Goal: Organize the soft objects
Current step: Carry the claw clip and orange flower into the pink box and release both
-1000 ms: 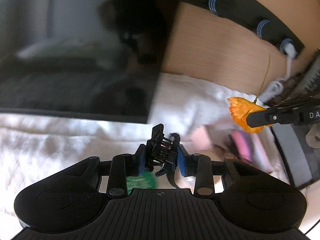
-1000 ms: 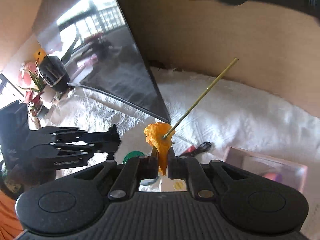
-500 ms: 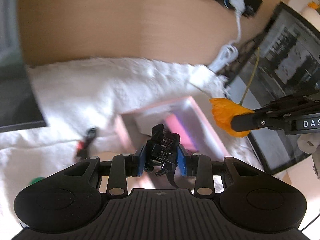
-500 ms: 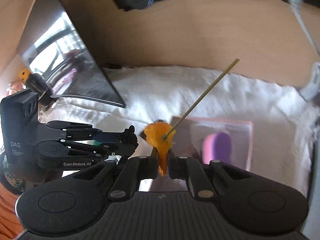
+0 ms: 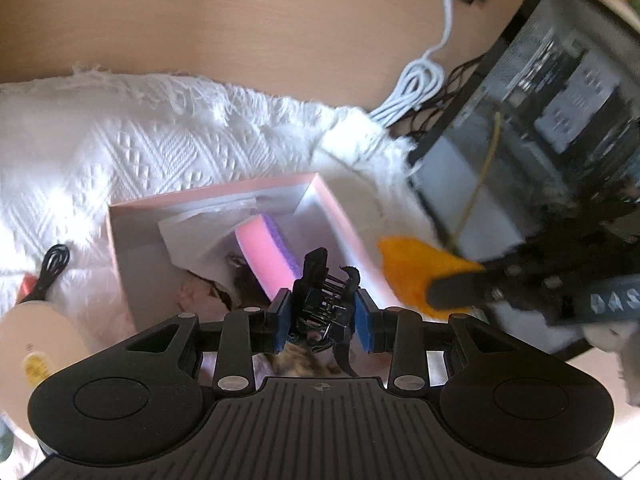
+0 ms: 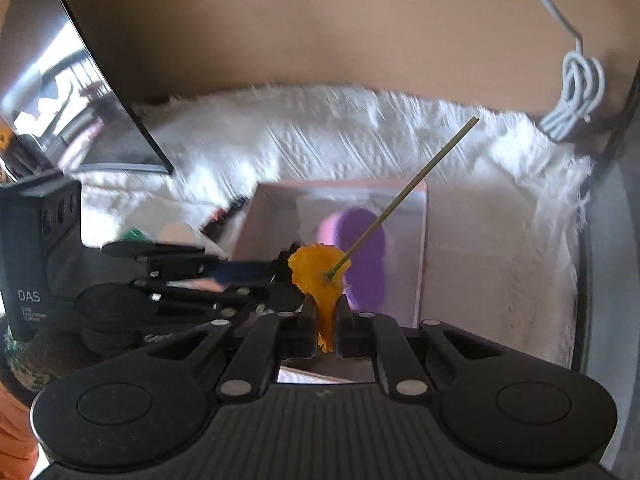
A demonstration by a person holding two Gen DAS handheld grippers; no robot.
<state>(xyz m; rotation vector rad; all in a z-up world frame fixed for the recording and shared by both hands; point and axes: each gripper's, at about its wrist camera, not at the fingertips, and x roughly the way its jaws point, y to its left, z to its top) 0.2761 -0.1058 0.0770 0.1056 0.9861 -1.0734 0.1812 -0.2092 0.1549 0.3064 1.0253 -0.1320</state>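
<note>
Left gripper [image 5: 323, 316] clamped on black hair clip [image 5: 325, 300] at lower centre, right gripper [image 6: 327, 322] pinched shut on orange flower [image 6: 320, 276], stem pointing upper right, both above pink box [image 5: 120, 248] holding sponge [image 5: 264, 256], white cloth [image 5: 140, 136] beneath.

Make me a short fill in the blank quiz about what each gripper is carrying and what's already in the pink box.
1. The left gripper is shut on a black ____ clip.
2. The right gripper pinches an artificial flower whose petals are ____.
3. Inside the pink box lies a pink and ____ sponge.
4. The box rests on a ____ textured cloth.

Missing words: hair; orange; purple; white
</note>
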